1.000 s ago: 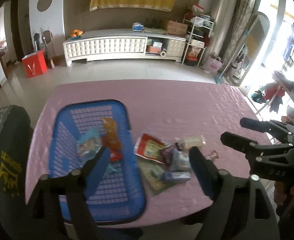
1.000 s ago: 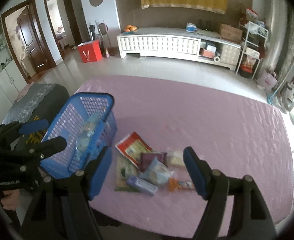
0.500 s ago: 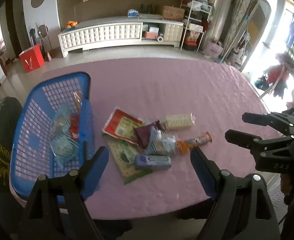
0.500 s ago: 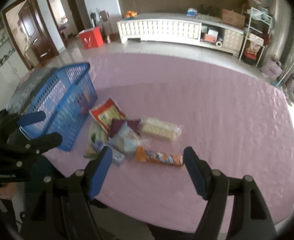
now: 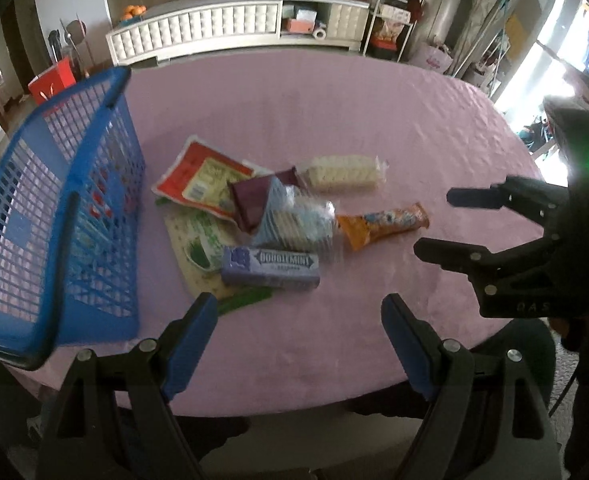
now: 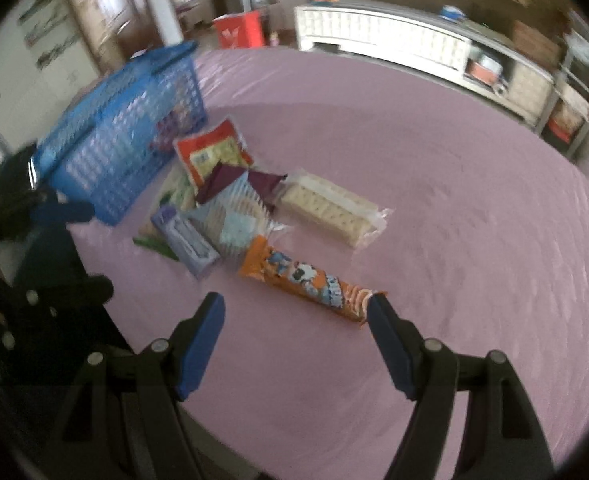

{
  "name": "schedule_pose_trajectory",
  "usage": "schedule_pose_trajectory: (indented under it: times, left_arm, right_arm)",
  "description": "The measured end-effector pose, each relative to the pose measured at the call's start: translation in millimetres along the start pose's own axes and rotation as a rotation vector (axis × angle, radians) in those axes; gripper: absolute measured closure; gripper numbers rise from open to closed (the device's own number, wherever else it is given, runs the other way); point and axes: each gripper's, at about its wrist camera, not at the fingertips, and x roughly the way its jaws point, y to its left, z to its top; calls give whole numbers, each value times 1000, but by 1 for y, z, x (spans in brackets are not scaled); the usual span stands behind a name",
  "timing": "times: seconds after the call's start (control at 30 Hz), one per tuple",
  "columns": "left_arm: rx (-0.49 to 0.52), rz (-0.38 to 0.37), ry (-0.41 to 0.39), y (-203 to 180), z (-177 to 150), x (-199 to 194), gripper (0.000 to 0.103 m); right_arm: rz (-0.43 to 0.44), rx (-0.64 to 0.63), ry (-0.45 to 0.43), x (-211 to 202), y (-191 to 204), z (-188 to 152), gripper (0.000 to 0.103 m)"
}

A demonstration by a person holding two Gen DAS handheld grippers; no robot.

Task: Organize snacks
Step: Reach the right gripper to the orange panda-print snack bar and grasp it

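Observation:
A blue mesh basket stands at the table's left, also in the right wrist view. Beside it lies a pile of snacks: a red-and-white packet, a purple wrapper, a clear cracker pack, a Doublemint gum box and an orange biscuit tube. My left gripper is open and empty just in front of the gum box. My right gripper is open and empty just in front of the orange tube.
The pink table stretches far behind the snacks. My right gripper also shows at the right of the left wrist view. A white cabinet stands against the far wall.
Both grippers have dropped lower and closer to the snack pile. The left one has shifted right, away from the basket. The right view has tilted and is blurred.

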Motion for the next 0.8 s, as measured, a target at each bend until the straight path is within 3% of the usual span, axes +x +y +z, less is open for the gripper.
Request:
schedule_pose_trajectory:
  times: [0.33, 0.43, 0.47, 0.53, 0.8]
  left_arm:
    - [-47, -3, 72, 1, -3, 34, 21]
    - [-39, -4, 76, -1, -4, 38, 21]
    - [-38, -5, 78, -1, -4, 39, 21]
    - [-37, 0, 82, 1, -4, 40, 21]
    - [-64, -36, 84, 11, 2, 43, 21]
  right_arm:
    - [21, -231, 72, 45, -1, 2, 27]
    - [40, -254, 89, 56, -4, 5, 37]
    - [44, -260, 85, 58, -5, 5, 50]
    - [78, -249, 86, 60, -8, 5, 66]
    - [165, -105, 12, 48, -12, -10, 80]
